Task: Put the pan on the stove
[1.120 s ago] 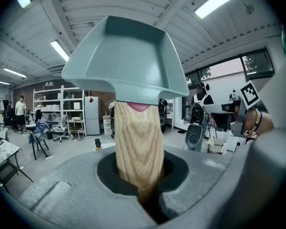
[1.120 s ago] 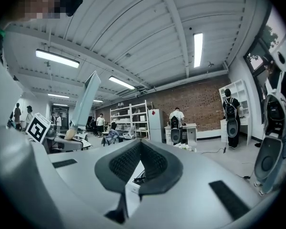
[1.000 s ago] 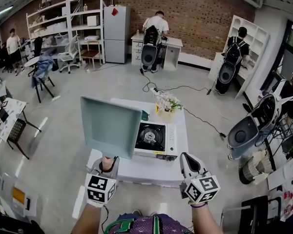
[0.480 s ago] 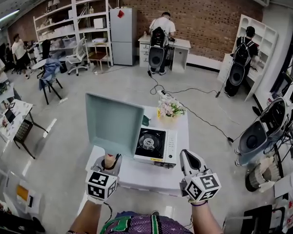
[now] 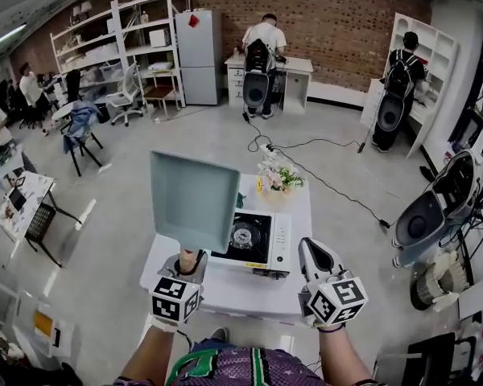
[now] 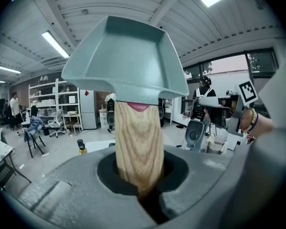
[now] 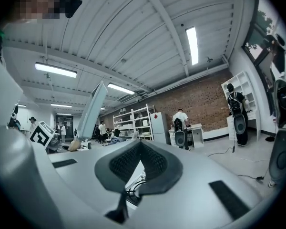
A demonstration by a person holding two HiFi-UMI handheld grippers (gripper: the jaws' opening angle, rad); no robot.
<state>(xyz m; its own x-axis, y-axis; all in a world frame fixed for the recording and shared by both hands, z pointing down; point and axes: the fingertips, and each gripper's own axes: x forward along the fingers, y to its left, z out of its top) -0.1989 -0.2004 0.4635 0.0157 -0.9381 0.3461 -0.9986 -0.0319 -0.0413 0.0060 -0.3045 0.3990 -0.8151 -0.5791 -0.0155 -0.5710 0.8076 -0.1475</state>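
A square pale-teal pan [image 5: 195, 199] with a wooden handle [image 5: 186, 260] stands upright in the air over the left part of the white table [image 5: 225, 289]. My left gripper [image 5: 185, 264] is shut on that handle. In the left gripper view the handle [image 6: 138, 147] rises from between the jaws to the pan [image 6: 126, 61]. The pan's right edge overlaps the left side of the white portable stove [image 5: 258, 240], whose black burner is bare. My right gripper [image 5: 309, 254] hovers near the table's front right, its pads [image 7: 155, 163] meeting at the tips with nothing in them. From the right gripper view the pan [image 7: 93, 111] shows edge-on.
A vase of flowers [image 5: 278, 175] stands on the table behind the stove, with a small green item [image 5: 239, 193] beside it. A dark bottle [image 6: 81, 147] shows in the left gripper view. A cable [image 5: 322, 185] runs over the floor beyond the table. People work at desks along the brick wall.
The pan and my left gripper have drifted a little right, so the pan now overlaps the stove's left edge more. The right gripper has stayed about where it was.
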